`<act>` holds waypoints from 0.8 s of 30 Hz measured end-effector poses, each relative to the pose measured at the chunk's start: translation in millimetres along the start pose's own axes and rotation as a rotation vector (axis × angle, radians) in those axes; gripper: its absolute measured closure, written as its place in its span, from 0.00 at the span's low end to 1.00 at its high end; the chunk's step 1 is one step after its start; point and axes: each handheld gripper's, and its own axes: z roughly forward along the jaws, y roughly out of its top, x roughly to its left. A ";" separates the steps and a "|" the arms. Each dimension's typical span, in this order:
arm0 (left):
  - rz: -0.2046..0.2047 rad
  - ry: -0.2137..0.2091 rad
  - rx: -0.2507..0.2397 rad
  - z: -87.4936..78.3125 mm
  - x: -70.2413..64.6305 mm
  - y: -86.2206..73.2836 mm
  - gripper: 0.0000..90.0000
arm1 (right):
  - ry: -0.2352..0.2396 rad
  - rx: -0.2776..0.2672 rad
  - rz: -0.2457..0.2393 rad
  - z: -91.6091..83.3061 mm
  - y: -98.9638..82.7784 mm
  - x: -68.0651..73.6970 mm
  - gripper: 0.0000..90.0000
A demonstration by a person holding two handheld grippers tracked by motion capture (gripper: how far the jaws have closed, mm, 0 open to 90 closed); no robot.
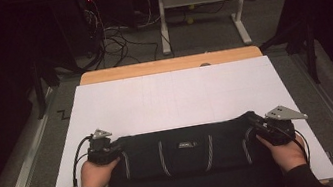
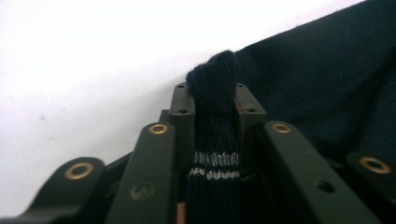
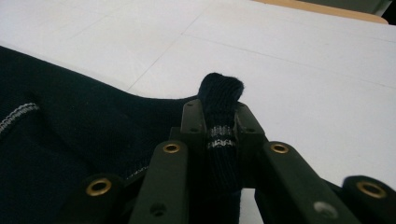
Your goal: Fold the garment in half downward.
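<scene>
A dark navy knitted garment (image 1: 190, 163) with thin pale stripes lies across the near edge of the table, folded over. My left gripper (image 1: 109, 150) is shut on its left corner; in the left gripper view the pinched fabric (image 2: 214, 121) stands up between the jaws, striped near the base. My right gripper (image 1: 265, 126) is shut on the right corner, and the bunched knit (image 3: 219, 116) pokes up past its jaws in the right gripper view. A hand holds each gripper from below.
A white sheet (image 1: 175, 97) covers the table, with a strip of wood edge (image 1: 170, 65) at the far side. Beyond it are a desk frame (image 1: 202, 12) and cables (image 1: 115, 41) on the floor. Metal rails (image 1: 24, 166) run along both sides.
</scene>
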 end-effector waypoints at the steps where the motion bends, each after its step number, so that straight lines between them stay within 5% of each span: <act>1: -0.007 -0.006 -0.008 -0.5 0.9 -0.8 0.81 | 0.002 -0.005 -0.002 -0.9 0.0 -0.3 0.88; 11: 0.017 0.034 -0.150 -25.2 -1.0 10.3 0.84 | -0.003 -0.019 -0.009 -5.3 9.9 -3.5 0.89; 24: 0.060 0.075 -0.227 -44.9 -0.4 48.0 0.84 | -0.036 -0.056 -0.045 -11.0 41.0 -10.9 0.90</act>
